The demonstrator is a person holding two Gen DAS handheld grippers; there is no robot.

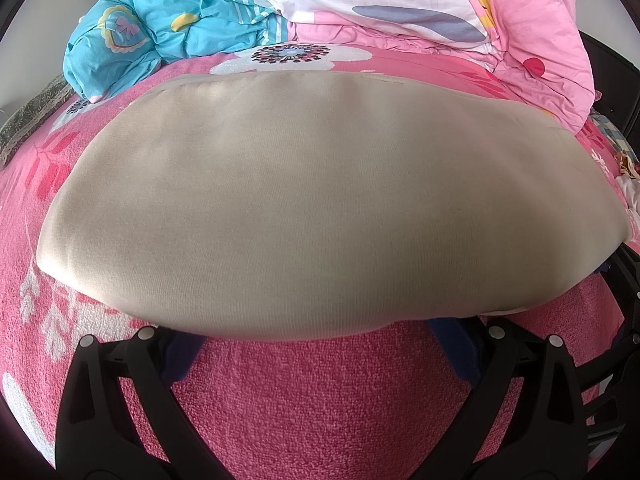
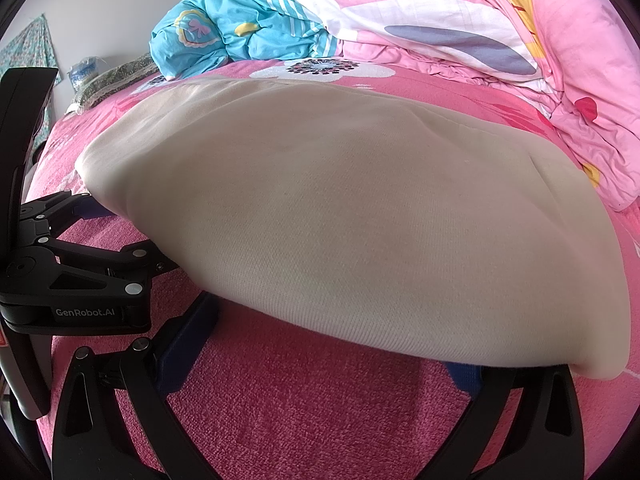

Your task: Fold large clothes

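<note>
A large cream garment (image 1: pixel 320 200) lies folded flat on a pink towelling bedspread (image 1: pixel 320 400); it also shows in the right wrist view (image 2: pixel 340 220). My left gripper (image 1: pixel 320 344) is open at the garment's near edge, its blue-padded fingertips under the hem. My right gripper (image 2: pixel 324 352) is open too, fingertips under the near edge toward the garment's right corner. The left gripper (image 2: pixel 120 236) shows in the right wrist view at the garment's left edge. Neither grips the cloth.
A pink and white quilt (image 1: pixel 460 20) is heaped at the back right, and a turquoise quilt (image 1: pixel 160 40) at the back left. The bedspread (image 2: pixel 300 420) lies in front of the garment. A wall (image 2: pixel 100 8) stands behind the bed.
</note>
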